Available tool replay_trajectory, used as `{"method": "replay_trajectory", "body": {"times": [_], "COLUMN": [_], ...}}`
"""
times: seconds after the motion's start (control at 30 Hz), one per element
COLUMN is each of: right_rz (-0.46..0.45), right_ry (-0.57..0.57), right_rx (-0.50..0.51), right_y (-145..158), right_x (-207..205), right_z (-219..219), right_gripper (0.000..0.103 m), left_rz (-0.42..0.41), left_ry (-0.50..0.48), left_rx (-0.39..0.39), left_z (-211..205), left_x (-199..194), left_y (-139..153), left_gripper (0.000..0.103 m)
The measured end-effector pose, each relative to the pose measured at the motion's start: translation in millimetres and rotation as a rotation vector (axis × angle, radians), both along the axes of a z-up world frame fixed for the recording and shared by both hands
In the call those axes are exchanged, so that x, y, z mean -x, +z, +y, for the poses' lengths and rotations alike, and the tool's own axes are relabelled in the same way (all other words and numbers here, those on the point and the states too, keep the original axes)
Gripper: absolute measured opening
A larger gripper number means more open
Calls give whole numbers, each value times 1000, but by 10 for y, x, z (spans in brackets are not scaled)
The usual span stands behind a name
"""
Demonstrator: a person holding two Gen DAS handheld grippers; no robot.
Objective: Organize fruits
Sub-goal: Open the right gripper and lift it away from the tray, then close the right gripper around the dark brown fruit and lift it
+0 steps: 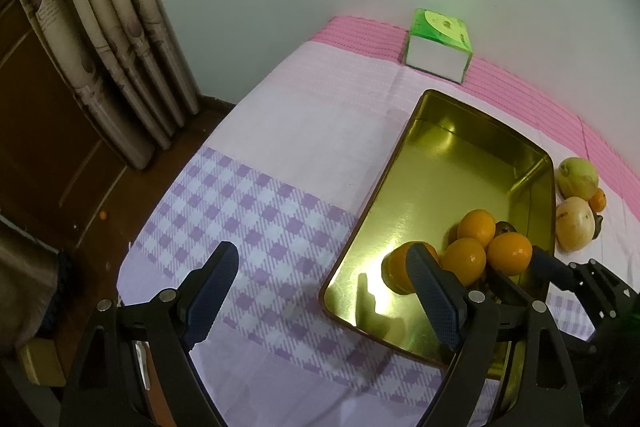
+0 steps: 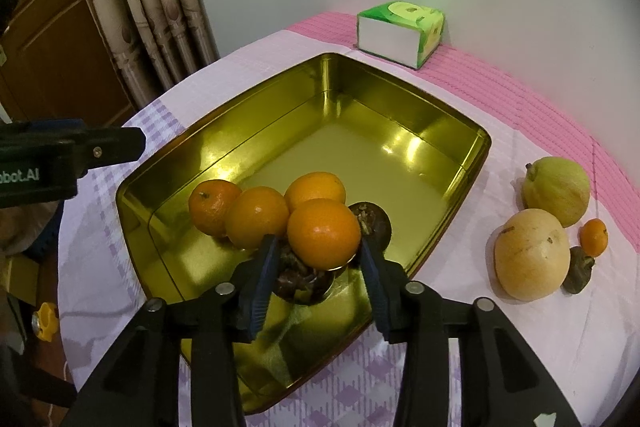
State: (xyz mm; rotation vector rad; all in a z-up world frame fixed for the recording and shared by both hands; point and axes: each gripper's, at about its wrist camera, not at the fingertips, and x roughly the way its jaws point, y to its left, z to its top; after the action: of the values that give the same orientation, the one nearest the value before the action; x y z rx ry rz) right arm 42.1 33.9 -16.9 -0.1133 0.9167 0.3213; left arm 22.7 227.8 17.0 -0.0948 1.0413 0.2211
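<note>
While the gold tin tray sits on the cloth-covered surface, four oranges cluster at its near end: the front orange, two more just behind it, and a smaller stemmed tangerine at the left of the group. Dark brown fruits, too shadowed to name, lie in the tray beside and under the oranges. The rest of the tray floor is bare metal.

The right gripper points down at the front orange, its fingers standing narrowly apart on either side of the fruit; they flank it closely, and I cannot tell whether the pads still press on it. The left gripper hovers over the tray's near left corner with its fingers spread wide and nothing between them.

Only the right wrist view shows the whole tray interior and the full group outside it, on the surface to the right: a green-yellow pear, a pale tan pear, a small tangerine and a dark shrivelled fruit, all touching or just beside each other. The left wrist view alone shows the wooden floor and a tiny orange object lying on it. Both views show the green tissue box by the wall and the curtain.
</note>
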Motion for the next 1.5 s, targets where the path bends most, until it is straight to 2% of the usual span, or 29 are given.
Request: {"method": "replay_trajectory", "body": {"times": [0.53, 0.83, 1.3, 1.5], "right_rz": [-53, -101, -92, -77], "right_ry": [-27, -75, -333, -394], "right_rx": [-35, -44, 0, 14], "right_y": [178, 353, 263, 152], "right_x": [102, 174, 239, 234], "right_z": [-114, -340, -1489, -1785], "right_gripper": [56, 58, 59, 59], "left_rz": [-1, 1, 11, 7], "left_ry": [-23, -25, -35, -56], "left_rx": [-16, -17, -27, -36], "left_z": [-84, -93, -114, -145], "left_x": [-10, -9, -15, -19], "left_y": [-3, -11, -38, -61], "left_gripper": [86, 86, 86, 86]}}
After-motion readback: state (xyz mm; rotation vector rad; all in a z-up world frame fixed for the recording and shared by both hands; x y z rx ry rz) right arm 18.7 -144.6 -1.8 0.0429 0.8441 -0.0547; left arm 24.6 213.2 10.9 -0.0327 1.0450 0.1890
